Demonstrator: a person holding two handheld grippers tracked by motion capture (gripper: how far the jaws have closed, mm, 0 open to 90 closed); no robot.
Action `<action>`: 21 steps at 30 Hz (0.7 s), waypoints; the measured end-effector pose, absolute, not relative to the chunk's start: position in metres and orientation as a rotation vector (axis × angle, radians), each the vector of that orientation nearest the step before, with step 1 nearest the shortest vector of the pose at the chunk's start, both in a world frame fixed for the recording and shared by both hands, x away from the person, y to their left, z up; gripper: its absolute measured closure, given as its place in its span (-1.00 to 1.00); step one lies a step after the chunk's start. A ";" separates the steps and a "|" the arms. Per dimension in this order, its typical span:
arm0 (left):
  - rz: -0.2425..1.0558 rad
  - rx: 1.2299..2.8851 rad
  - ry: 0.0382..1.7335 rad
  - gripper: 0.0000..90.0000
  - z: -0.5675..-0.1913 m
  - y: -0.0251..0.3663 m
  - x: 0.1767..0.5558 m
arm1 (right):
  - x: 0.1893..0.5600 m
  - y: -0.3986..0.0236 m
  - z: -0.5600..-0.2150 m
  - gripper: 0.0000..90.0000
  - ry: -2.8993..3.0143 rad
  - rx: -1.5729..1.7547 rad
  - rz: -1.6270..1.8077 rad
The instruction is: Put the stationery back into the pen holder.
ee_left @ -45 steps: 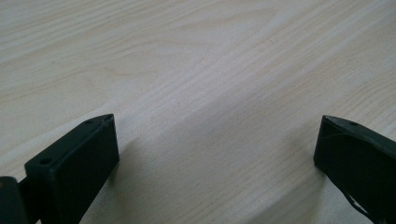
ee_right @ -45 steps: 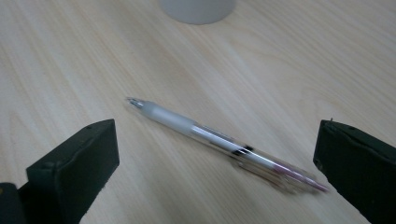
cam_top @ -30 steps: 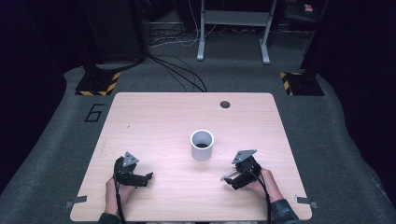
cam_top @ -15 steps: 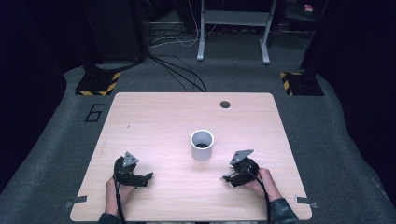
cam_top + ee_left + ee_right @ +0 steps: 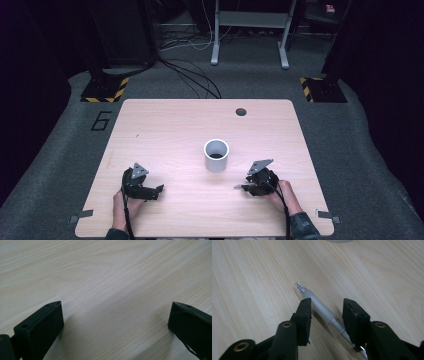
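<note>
A clear-barrelled pen (image 5: 319,307) lies flat on the wooden table (image 5: 165,130), slanting between the jaws of my right gripper (image 5: 327,301). Those jaws have just been closing around it; one pad touches the barrel and a gap remains at the other, so the pen is not clamped. From above, the right gripper (image 5: 245,187) rests on the table, right of and nearer than a white cup (image 5: 216,155). At the front left, my left gripper (image 5: 159,189) sits low over the table, and its jaws (image 5: 116,306) stand wide open over bare wood.
The white cup stands upright near the table's middle, and its base edge (image 5: 338,240) shows just beyond the pen. A dark round hole (image 5: 241,111) sits near the far edge. Cables and yellow-black striped stand feet (image 5: 105,90) lie on the carpet behind.
The right gripper's jaws have drawn closer together. Both hands have stayed where they were, and the cup has not moved.
</note>
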State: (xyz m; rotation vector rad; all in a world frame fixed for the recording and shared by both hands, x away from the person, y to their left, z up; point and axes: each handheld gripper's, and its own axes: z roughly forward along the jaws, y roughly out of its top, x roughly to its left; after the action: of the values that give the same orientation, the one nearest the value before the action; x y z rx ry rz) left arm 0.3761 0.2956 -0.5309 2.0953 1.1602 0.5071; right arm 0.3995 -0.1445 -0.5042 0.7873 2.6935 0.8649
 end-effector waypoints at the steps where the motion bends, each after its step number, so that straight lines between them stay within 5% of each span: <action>1: 0.507 2.096 1.160 -1.00 -0.531 0.296 0.376 | 0.400 -0.145 -0.504 0.39 2.689 0.795 0.865; 14: 0.507 2.095 1.160 -1.00 -0.531 0.296 0.376 | 0.402 -0.148 -0.502 0.75 2.635 1.015 0.828; 19: 0.507 2.095 1.160 -1.00 -0.531 0.296 0.376 | 0.404 -0.152 -0.501 0.76 2.612 1.106 0.819; 21: 0.507 2.095 1.160 -1.00 -0.531 0.296 0.376 | 0.405 -0.152 -0.501 0.53 2.620 1.131 0.830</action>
State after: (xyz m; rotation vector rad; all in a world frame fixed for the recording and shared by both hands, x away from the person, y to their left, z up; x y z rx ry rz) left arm 0.3761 0.2956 -0.5309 2.0952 1.1602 0.5069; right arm 0.4052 -0.1518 -0.5007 1.1311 2.6196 0.8304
